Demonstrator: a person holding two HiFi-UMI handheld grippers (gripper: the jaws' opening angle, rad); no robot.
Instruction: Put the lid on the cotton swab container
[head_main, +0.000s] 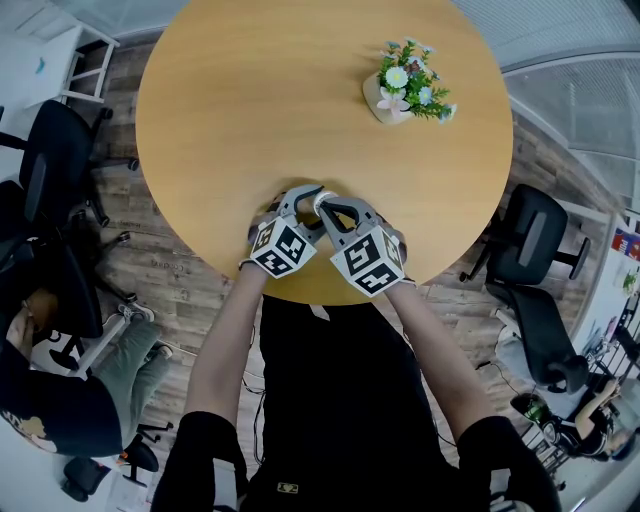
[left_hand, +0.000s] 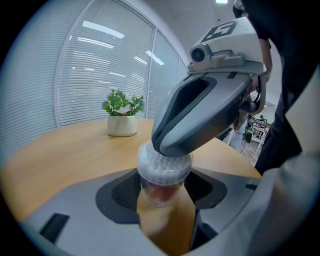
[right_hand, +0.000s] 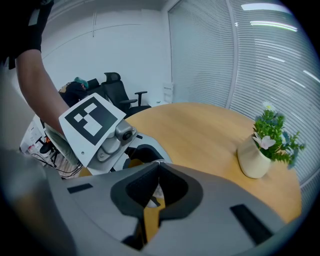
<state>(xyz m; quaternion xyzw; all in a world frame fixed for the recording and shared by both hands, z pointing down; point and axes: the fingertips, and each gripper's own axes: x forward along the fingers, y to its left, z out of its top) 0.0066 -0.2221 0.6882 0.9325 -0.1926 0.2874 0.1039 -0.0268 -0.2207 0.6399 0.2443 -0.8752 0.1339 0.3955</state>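
Observation:
The cotton swab container (left_hand: 161, 186), clear plastic packed with white swabs, stands between the jaws of my left gripper (left_hand: 163, 192), which is shut on its sides. A wider clear lid (left_hand: 165, 164) sits over its top. My right gripper (left_hand: 168, 148) comes down from the upper right with its tips on the lid. In the right gripper view the right gripper (right_hand: 159, 164) has its tips together on a thin pale edge, and the container (right_hand: 152, 199) shows through the gap below. Both the left gripper (head_main: 305, 196) and right gripper (head_main: 326, 206) meet near the table's front edge.
The round wooden table (head_main: 270, 100) carries a small potted plant (head_main: 408, 88) at the far right, also seen as the plant (left_hand: 122, 119) and the plant (right_hand: 265, 145). Black office chairs (head_main: 58, 160) (head_main: 535, 240) stand around the table. A seated person (head_main: 40, 400) is at the lower left.

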